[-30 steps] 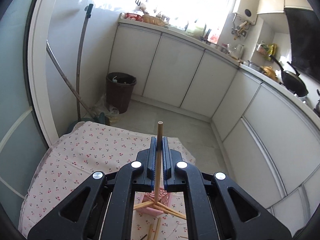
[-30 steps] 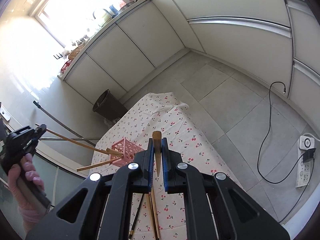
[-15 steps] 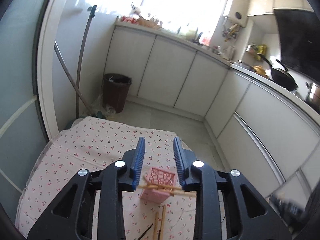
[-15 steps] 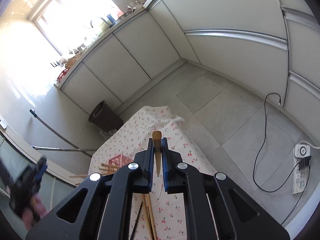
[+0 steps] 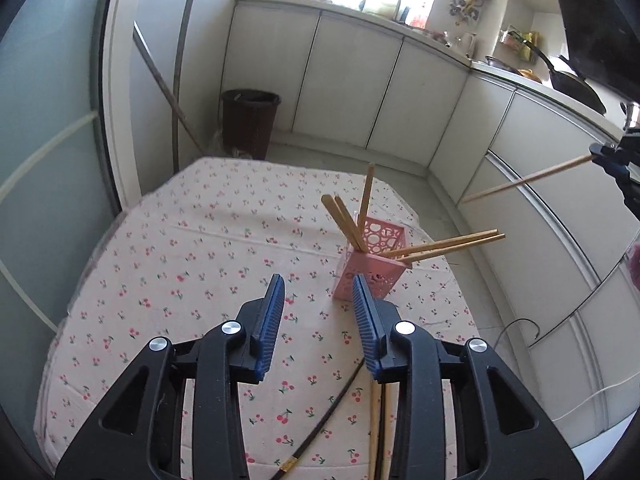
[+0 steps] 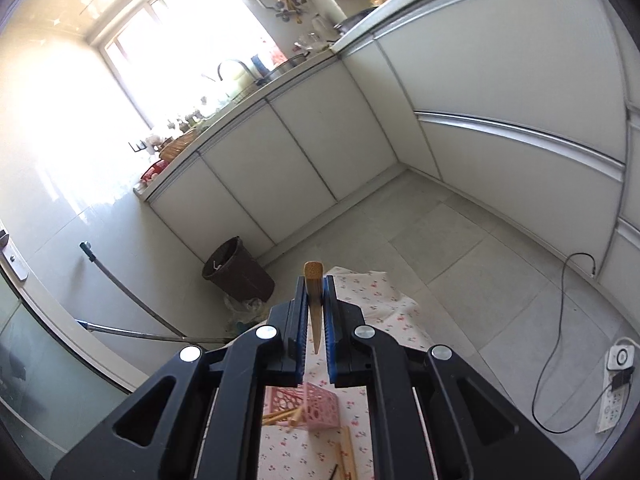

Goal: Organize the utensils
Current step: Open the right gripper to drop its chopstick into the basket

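Left gripper (image 5: 318, 312) hangs over the cherry-print tablecloth (image 5: 192, 248), jaws spread wide, nothing between them. Pink holder (image 5: 370, 260) stands just ahead and slightly right of its fingertips, upright, with several chopsticks (image 5: 347, 222) fanned out of it: some leaning back-left, one near upright, two (image 5: 444, 245) lying low over the right rim. Right gripper (image 6: 315, 312) is pinched tight on a single chopstick (image 6: 314, 300), blunt end up past the fingertips, taper pointing back down between the pads; from the left wrist view that stick (image 5: 528, 178) shows high at the right, long axis slanting down-left toward the holder but well apart from it. In the right wrist view the holder (image 6: 316, 402) sits below and behind the fingertips. Loose chopsticks (image 5: 378, 420) and one dark stick (image 5: 320, 424) lie flat on the cloth beside the left gripper's right finger, long axes running roughly along the gripper's line. Judgement: right hand must drop and tip its stick nearer vertical over the holder's mouth; left is nearer the loose ones.
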A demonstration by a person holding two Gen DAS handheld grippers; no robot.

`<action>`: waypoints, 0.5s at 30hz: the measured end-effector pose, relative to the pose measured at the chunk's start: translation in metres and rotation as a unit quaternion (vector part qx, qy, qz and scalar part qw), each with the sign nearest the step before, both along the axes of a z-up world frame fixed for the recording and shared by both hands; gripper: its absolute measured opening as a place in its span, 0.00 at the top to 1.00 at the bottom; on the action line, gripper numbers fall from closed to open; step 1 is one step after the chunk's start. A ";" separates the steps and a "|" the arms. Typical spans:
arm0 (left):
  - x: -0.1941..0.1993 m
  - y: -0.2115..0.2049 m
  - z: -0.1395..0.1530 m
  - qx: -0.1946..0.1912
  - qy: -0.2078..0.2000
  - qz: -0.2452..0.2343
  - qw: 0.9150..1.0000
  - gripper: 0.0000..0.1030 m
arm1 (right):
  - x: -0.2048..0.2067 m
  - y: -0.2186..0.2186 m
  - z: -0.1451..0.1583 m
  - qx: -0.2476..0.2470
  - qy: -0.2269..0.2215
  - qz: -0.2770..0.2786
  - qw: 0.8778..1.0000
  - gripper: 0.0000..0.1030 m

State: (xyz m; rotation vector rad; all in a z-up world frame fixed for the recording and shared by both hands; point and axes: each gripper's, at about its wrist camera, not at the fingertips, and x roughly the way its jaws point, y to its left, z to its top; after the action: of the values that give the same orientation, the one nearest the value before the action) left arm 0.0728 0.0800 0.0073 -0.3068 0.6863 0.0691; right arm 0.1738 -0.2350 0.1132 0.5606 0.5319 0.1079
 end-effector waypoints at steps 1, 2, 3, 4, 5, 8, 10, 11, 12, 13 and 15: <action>0.001 0.002 -0.003 -0.011 0.008 -0.001 1.000 0.67 | 0.003 0.006 0.001 -0.002 -0.001 0.004 1.000 0.93; 0.003 0.005 -0.005 -0.020 0.016 -0.001 1.000 0.67 | 0.006 0.015 0.002 -0.004 0.000 0.009 1.000 0.93; 0.006 0.007 -0.009 -0.028 0.027 0.001 0.999 0.67 | 0.009 0.022 0.002 -0.007 0.000 0.014 1.000 0.93; 0.008 0.010 -0.013 -0.033 0.035 0.005 0.999 0.67 | 0.013 0.032 0.001 -0.010 0.003 0.021 1.000 0.93; 0.009 0.012 -0.015 -0.037 0.041 0.009 0.998 0.67 | 0.016 0.040 -0.001 -0.012 0.006 0.026 1.000 0.93; 0.014 0.027 -0.023 -0.067 0.061 0.025 0.996 0.67 | 0.025 0.066 -0.013 -0.021 0.019 0.043 0.999 0.93; 0.018 0.038 -0.027 -0.085 0.072 0.039 0.993 0.67 | 0.029 0.079 -0.024 -0.026 0.030 0.050 0.998 0.93; 0.020 0.042 -0.029 -0.090 0.076 0.045 0.992 0.67 | 0.033 0.086 -0.030 -0.030 0.037 0.053 0.997 0.93; 0.021 0.047 -0.031 -0.098 0.081 0.053 0.991 0.67 | 0.035 0.091 -0.035 -0.032 0.043 0.056 0.997 0.93; 0.021 0.050 -0.033 -0.105 0.086 0.058 0.989 0.67 | 0.038 0.097 -0.042 -0.034 0.048 0.060 0.996 0.92; 0.024 0.054 -0.037 -0.118 0.096 0.061 0.986 0.67 | 0.041 0.106 -0.052 -0.037 0.055 0.065 0.996 0.89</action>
State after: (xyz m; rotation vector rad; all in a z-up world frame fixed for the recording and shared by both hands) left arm 0.0966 0.1335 -0.0298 -0.5758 0.8679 0.1356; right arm 0.2151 -0.1289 0.0617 0.4605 0.6763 0.1809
